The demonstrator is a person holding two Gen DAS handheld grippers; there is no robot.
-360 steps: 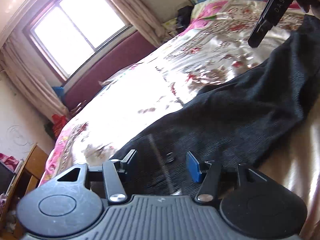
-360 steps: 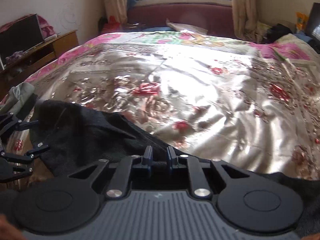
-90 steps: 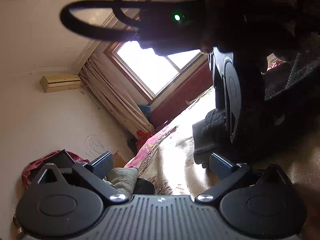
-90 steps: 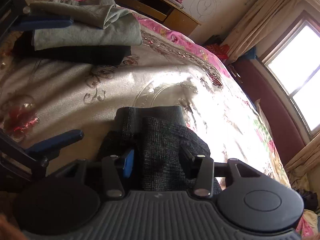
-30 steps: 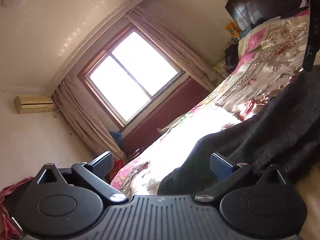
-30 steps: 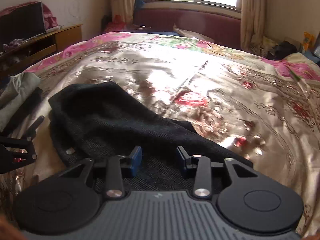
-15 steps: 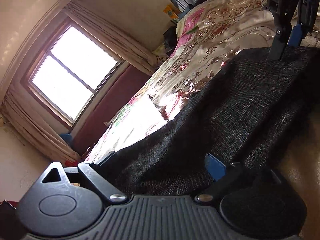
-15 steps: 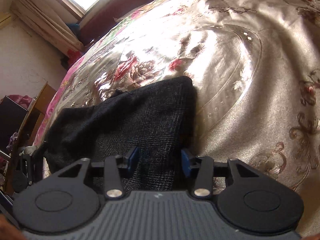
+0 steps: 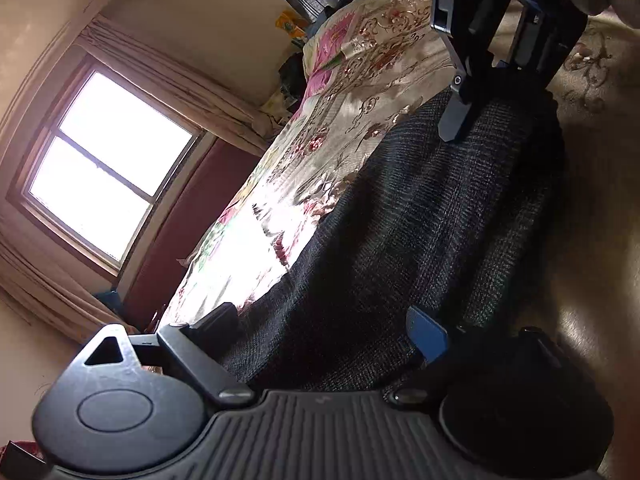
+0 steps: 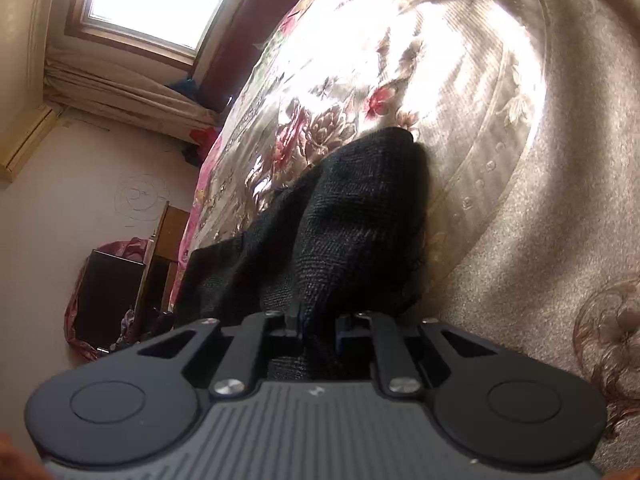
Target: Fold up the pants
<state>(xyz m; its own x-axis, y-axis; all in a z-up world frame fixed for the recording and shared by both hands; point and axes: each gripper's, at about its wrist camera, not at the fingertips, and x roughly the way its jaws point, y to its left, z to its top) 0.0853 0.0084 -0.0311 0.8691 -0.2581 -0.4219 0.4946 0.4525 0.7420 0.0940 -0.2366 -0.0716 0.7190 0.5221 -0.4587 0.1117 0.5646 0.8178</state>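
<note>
On the bed (image 9: 380, 80), the pants (image 9: 420, 220) lie as a long dark band, apparently laid leg on leg, so the lengthwise fold seems done while the crosswise folds remain. The right gripper (image 10: 318, 326) is nearly closed, its jaws pinching a raised bunch of fabric at one end of the pants. The left gripper (image 9: 324, 328) stands wide open at the opposite end, its fingers straddling the cloth without clamping it.
</note>
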